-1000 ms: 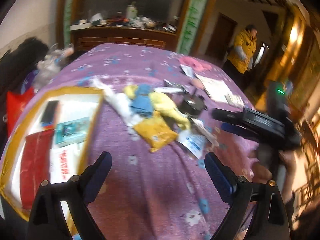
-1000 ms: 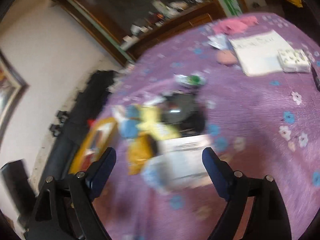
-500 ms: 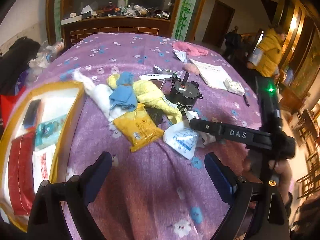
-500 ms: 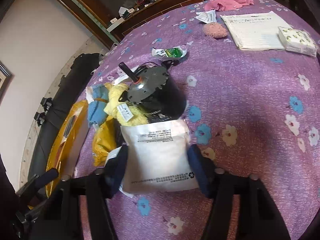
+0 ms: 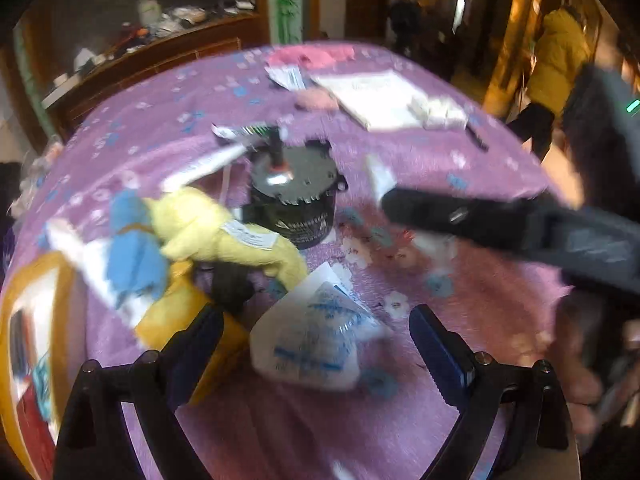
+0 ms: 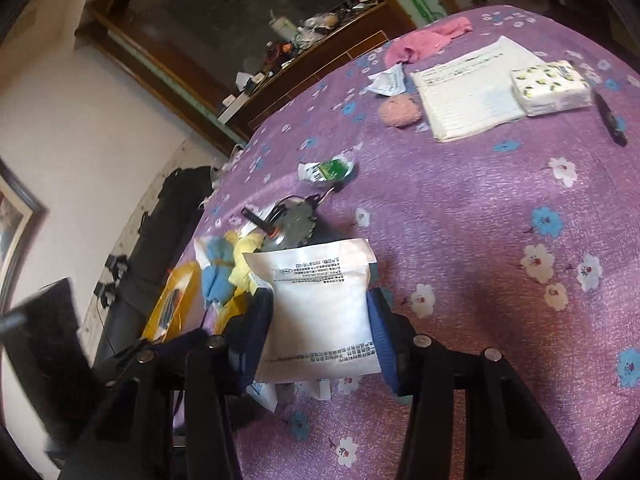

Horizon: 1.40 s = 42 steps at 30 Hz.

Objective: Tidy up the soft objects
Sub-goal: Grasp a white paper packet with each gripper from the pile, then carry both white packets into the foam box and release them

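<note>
— Where is the right claw (image 6: 320, 312) sitting?

— It is reaching in on the near side of the black cylindrical motor with a short shaft (image 6: 294, 228). Its jaws have just been closing, and the flat white pouch with black print (image 6: 320, 280) is standing between them. Both blue pads (image 6: 378, 320) are pressing on the pouch's side edges, so the claw is gripping it at a middling width.

— How is the pouch lying against the motor?

— It is standing upright just in front of the motor, with its top edge covering the motor's lower part in the right wrist view. I cannot tell whether its bottom edge is touching the purple flowered tablecloth (image 6: 500, 200).

— And the left claw (image 5: 318, 344)?

— It is hanging wide, gripping nothing. A crumpled white plastic bag with blue print (image 5: 312, 340) is lying between its fingers, on the near side of the motor (image 5: 296, 200), with a gap showing to the right pad. That view is blurring, so I cannot tell whether the left pad is touching it.

— What else is lying by the motor?

— A pale yellow plush cloth (image 5: 224, 232) is lying just left of the motor, a blue cloth (image 5: 134, 248) is touching the cloth's far side, and a yellow plastic packet (image 5: 176, 312) is lying nearer the camera, partly under the left claw's left finger.
</note>
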{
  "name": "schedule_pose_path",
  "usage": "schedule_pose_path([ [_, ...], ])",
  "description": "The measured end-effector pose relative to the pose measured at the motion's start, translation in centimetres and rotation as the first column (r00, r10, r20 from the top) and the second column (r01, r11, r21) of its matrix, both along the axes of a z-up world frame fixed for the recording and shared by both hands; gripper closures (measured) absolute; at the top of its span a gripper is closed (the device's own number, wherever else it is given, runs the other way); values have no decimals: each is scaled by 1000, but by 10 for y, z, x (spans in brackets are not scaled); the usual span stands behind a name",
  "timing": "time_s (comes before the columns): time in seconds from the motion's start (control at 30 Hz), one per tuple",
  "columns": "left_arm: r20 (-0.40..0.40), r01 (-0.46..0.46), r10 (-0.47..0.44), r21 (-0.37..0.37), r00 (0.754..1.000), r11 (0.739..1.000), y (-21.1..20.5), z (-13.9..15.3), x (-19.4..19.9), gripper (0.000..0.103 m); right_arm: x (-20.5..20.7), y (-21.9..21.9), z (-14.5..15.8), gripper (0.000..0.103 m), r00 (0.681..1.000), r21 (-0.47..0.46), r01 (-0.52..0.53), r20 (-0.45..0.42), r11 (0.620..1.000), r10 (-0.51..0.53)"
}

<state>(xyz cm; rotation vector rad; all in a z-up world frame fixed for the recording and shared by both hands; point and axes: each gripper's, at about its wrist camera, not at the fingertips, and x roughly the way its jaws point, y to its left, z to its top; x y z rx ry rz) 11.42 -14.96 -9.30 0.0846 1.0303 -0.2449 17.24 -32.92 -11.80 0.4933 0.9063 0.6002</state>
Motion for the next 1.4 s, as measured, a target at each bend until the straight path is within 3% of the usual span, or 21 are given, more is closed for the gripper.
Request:
schedule_pose_path([
  [0.03,-20,-11,11,1,1000,1000,1,-5,3,9,0,-1,0,55,1000,-4,12,2,1000,-12],
  [0.13,-52,-13,11,-39,999,999,1,-10,-6,36,-3,-5,2,55,999,-13,39,4,999,-39],
  [0.2,-76,-4,1,-35,997,999,-3,-12,-14,45,-3,-5,2,55,999,1,34,-2,999,-34],
  [0.27,-107,-1,-4,-49,994,999,-5,-15,-19,47,-4,-3,2,55,1000,4,28,0,1000,-28],
  [0.37,-71,-13,10,-40,997,999,-4,-10,-17,38,-3,-3,1,55,999,-3,32,-4,999,-32],
  [0.43,-60,-40,38,-23,997,999,-4,-9,-13,38,-1,-3,0,55,1000,8,27,-15,1000,-27],
  [0.53,-75,-27,24,-47,997,999,-8,-14,-12,52,0,-2,-2,55,999,-12,39,-20,999,-39],
  [0.63,-38,-59,57,-57,998,997,-4,-9,-19,57,2,-3,-4,55,999,3,30,-35,1000,-30],
  [0.83,1,-135,138,-212,990,968,27,16,-55,60,0,1,-3,55,1000,1,15,-18,1000,-15],
  [0.93,-2,-212,221,-289,975,934,54,25,-76,60,-5,7,1,55,1000,12,-18,6,1000,18],
  [1.0,-8,-264,280,-356,960,896,76,28,-91,60,-8,9,4,55,999,3,-21,31,1000,21],
  [1.17,39,-335,387,-425,921,841,115,45,-123,60,-16,13,12,54,997,41,-52,66,998,49],
  [1.4,102,-484,584,-456,805,747,195,73,-159,60,-58,73,47,54,964,101,-241,136,965,227],
])
